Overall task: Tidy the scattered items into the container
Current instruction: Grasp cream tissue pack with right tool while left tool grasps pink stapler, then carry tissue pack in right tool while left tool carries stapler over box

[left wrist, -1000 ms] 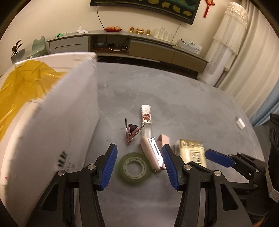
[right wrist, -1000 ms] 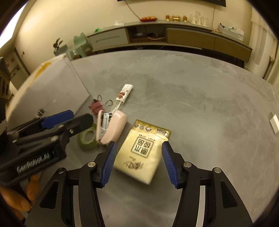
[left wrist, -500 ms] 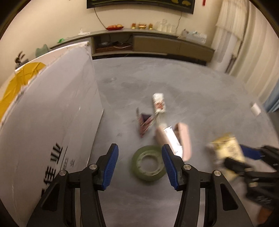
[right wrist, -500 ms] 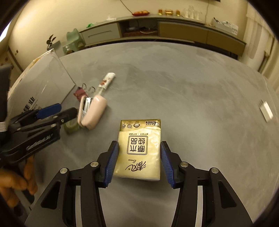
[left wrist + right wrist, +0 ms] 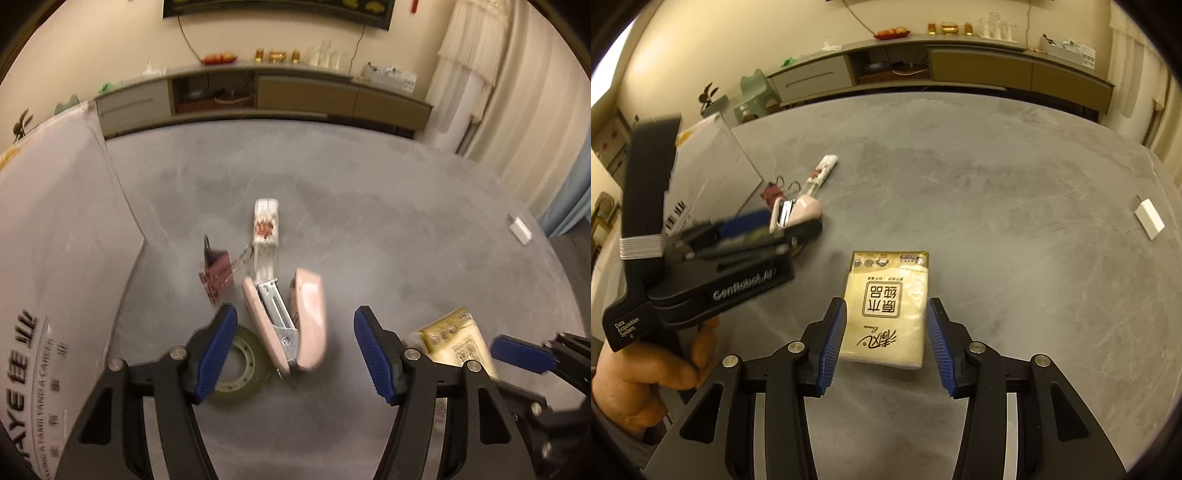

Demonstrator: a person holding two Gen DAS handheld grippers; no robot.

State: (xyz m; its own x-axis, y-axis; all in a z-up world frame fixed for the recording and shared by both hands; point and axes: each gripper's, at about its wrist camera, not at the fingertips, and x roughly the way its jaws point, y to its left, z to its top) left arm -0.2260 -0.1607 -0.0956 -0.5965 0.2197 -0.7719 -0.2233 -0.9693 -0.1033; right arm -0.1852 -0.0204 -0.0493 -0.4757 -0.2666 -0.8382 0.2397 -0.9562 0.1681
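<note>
Left tongs [image 5: 291, 350] gape wide and hold nothing; the box [image 5: 62, 266] stands to their left, the tape [image 5: 240, 369] lies half under the left pad, and the stapler [image 5: 291, 321] sits between the pads, nearer the left one. Right tongs [image 5: 884, 343] are also open and empty, with the tissue pack [image 5: 888, 310] lying between the pads, not yet pinched. This looks like the picking stage: next each should drop, centre on its item and squeeze before lifting toward the box
</note>
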